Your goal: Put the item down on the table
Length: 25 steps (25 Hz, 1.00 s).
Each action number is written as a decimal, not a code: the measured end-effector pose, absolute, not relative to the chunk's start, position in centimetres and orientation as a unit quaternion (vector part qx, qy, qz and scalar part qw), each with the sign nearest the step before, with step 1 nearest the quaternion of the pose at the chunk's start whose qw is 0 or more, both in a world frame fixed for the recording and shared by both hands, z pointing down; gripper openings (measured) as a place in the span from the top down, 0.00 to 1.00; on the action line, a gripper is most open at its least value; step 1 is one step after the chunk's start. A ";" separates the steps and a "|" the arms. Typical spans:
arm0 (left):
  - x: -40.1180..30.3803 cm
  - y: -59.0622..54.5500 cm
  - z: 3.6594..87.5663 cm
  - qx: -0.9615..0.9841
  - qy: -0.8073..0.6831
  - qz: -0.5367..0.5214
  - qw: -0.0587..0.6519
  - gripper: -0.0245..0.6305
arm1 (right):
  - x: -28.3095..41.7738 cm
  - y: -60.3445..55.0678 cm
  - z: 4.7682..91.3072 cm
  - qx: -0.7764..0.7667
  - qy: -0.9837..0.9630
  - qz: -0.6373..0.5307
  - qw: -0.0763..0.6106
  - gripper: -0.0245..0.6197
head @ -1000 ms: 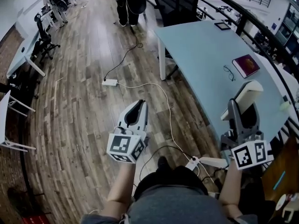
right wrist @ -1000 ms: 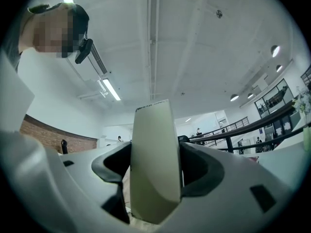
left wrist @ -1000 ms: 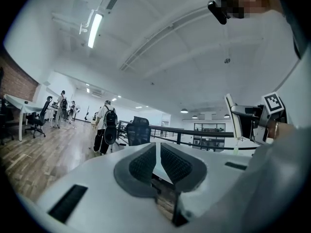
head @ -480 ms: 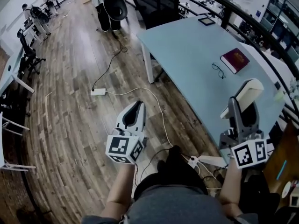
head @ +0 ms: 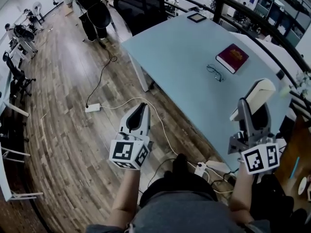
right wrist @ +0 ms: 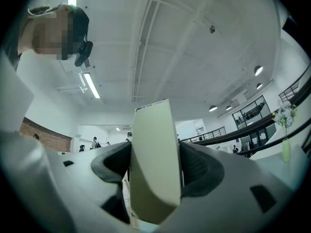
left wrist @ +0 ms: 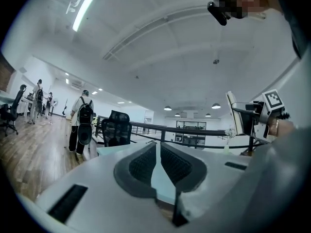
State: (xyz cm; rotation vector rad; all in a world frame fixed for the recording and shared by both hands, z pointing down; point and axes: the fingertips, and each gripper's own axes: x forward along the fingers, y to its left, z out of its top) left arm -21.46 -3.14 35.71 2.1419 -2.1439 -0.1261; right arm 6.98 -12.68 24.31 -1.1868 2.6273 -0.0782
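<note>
The right tool (head: 252, 114), at frame right, is clamped on a cream rectangular block (head: 256, 95) by the pale blue counter (head: 180, 57). The left tool (head: 140, 111), lower centre, has its jaws together.

Open-plan office. Brown wood-plank floor (head: 63, 140). Pale blue table (head: 175, 52) at right, white legs. Red book (head: 232, 58) and glasses (head: 214, 72) on it, near each other, not touching. Black office chair (head: 141, 4) at table's far end. Black railing (head: 243, 13) behind. White power strip (head: 92, 108) and loose cables (head: 163, 125) on floor. More dark chairs (head: 15, 76) at left edge. White ceiling (left wrist: 170, 47), strip light (left wrist: 83, 11), round lamps (left wrist: 167, 108) further off.
</note>
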 end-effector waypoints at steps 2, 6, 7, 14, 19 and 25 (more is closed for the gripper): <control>-21.0 -4.7 35.6 0.712 -0.699 -0.039 0.054 0.91 | 7.7 -13.6 24.3 -0.417 0.899 -0.027 0.130 0.47; -19.8 -7.5 35.5 0.724 -0.687 -0.035 0.053 0.91 | 9.4 -15.1 24.3 -0.434 0.890 -0.027 0.134 0.47; -19.4 -8.1 35.5 0.727 -0.684 -0.033 0.053 0.91 | 10.0 -15.5 24.3 -0.438 0.888 -0.027 0.136 0.47; -16.0 -11.8 35.6 0.749 -0.660 -0.027 0.050 0.91 | 13.7 -17.3 24.8 -0.469 0.872 -0.029 0.138 0.47; -13.4 -13.6 35.4 0.766 -0.641 -0.023 0.045 0.91 | 16.1 -17.8 25.1 -0.487 0.862 -0.029 0.141 0.47; -11.9 -15.1 34.9 0.783 -0.621 -0.019 0.036 0.91 | 17.7 -17.5 25.9 -0.511 0.847 -0.035 0.140 0.47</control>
